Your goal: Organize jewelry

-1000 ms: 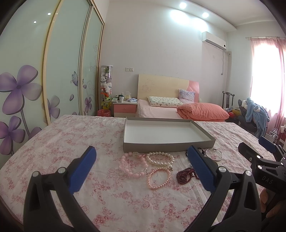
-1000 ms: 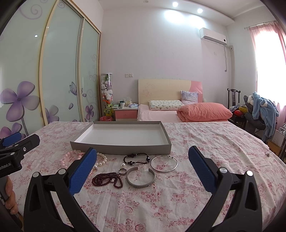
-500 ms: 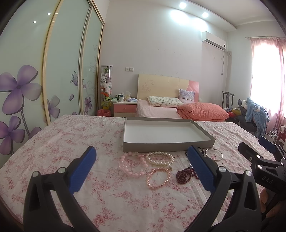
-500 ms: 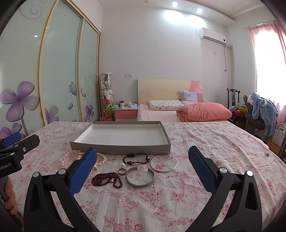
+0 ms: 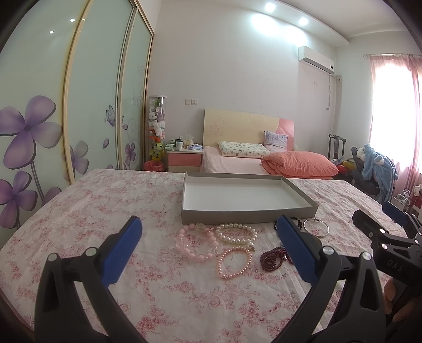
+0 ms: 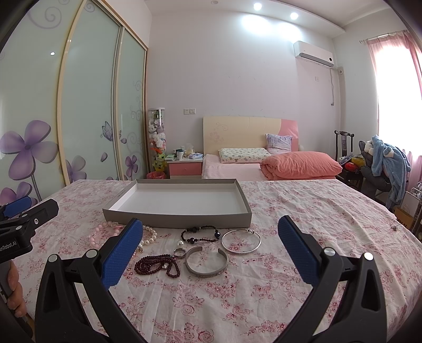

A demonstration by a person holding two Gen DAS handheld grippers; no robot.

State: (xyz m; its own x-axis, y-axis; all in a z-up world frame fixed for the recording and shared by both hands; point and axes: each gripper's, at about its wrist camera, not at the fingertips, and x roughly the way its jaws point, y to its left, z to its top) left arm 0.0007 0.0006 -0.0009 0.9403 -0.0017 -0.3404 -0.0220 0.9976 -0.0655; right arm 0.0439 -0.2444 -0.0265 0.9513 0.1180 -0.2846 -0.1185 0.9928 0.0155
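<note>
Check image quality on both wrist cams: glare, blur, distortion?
Left wrist view: pink-curtained window blown out, heavy fisheye bending the sliding wardrobe doors, pink bead bracelet sharp. Right wrist view: same window glare, ceiling spotlights flare, silver cuff bangle in focus.

floral cloth (image 6: pixel 303 219) | grey tray (image 6: pixel 174 220) | bracelets (image 6: pixel 207 261), ring (image 6: pixel 179 252)

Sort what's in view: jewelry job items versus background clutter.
Job: grey tray, pink bead bracelets, pearl bracelet, dark red beads, silver cuff, silver bangle, black bead bracelet, ring.

Lying about: orange duvet, nightstand, blue garment.
</note>
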